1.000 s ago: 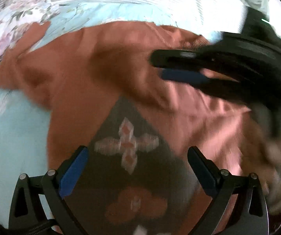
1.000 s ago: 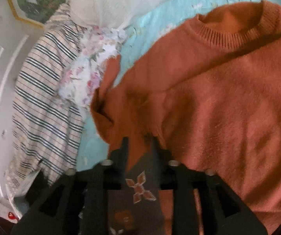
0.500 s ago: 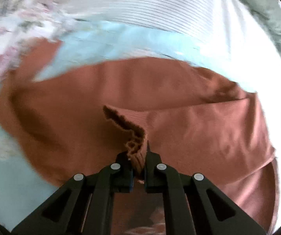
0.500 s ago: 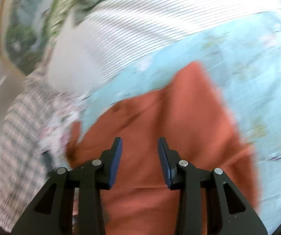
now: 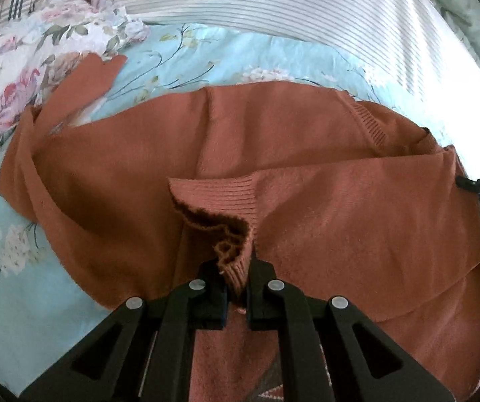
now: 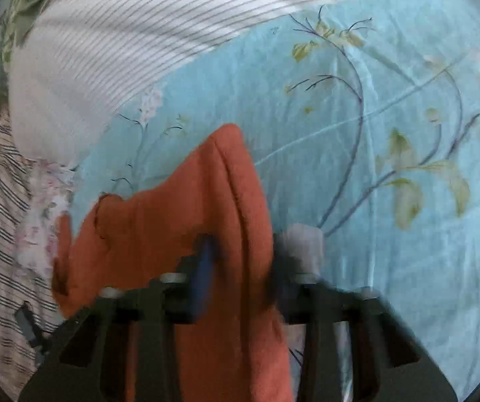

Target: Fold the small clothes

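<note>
My left tool (image 5: 236, 279) pinches the ribbed cuff (image 5: 221, 201) of the orange sweater (image 5: 340, 214), which lies spread on the blue floral bedsheet (image 6: 390, 107). My right tool (image 6: 243, 261) stands open, blurred, astride a sweater fold.

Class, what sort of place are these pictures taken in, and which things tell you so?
Most likely a bedroom: the orange sweater lies on a blue floral bedsheet, with a striped white pillow or duvet behind it.
</note>
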### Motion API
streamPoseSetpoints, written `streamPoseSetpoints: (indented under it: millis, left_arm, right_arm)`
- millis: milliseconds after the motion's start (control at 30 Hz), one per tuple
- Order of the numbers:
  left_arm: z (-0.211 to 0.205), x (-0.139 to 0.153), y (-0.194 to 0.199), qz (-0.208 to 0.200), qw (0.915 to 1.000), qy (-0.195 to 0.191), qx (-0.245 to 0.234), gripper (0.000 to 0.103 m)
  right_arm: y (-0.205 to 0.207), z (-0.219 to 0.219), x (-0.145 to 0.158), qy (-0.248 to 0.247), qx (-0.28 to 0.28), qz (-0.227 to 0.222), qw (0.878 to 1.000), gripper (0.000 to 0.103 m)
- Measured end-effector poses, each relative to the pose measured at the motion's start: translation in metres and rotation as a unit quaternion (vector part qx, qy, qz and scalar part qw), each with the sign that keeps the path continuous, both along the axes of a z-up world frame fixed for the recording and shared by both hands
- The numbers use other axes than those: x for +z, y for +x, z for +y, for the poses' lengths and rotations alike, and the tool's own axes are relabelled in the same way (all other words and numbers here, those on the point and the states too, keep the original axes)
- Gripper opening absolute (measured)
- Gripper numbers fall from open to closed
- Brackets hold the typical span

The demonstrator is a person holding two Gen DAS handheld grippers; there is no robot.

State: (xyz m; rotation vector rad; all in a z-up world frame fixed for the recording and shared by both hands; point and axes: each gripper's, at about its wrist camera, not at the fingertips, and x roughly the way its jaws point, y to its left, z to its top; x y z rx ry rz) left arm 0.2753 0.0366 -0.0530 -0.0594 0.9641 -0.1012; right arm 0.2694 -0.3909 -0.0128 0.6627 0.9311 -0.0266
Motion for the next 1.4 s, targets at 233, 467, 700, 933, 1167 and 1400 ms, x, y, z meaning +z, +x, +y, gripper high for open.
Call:
streamPoseSetpoints:
  millis: [233,467,700,933,1167,1400]
  left_arm:
    - [-0.029,-0.003,0.008,-0.002,0.9996,0.021,-0.020,0.005]
    - [-0.015,0.000,0.005,-0.009,0.9997,0.014,-0.017,0.006]
    - [-0.008,0.001,0.001,-0.011,0.9999,0.006,-0.007,0.010]
    - [-0.004,-0.001,-0.009,-0.008,0.9997,0.014,-0.020,0.012]
    - [0.014,0.011,-0.034,-0.014,0.9998,0.007,-0.011,0.034]
    - [0.027,0.029,-0.055,-0.025,0.9996,-0.016,-0.003,0.040]
  right_arm:
    - [-0.052,0.015,0.057,-0.121,-0.024,-0.084,0.989,0.010]
    - [-0.035,0.009,0.043,-0.100,-0.029,-0.030,0.994,0.018]
    - [-0.009,0.029,0.077,-0.147,-0.005,-0.064,0.987,0.019]
    - [-0.019,0.063,0.053,-0.099,0.064,-0.061,0.991,0.019]
    - [-0.058,0.018,0.019,-0.176,-0.082,0.036,0.980,0.019]
    - [-0.079,0.065,0.036,-0.092,0.018,-0.063,0.994,0.019]
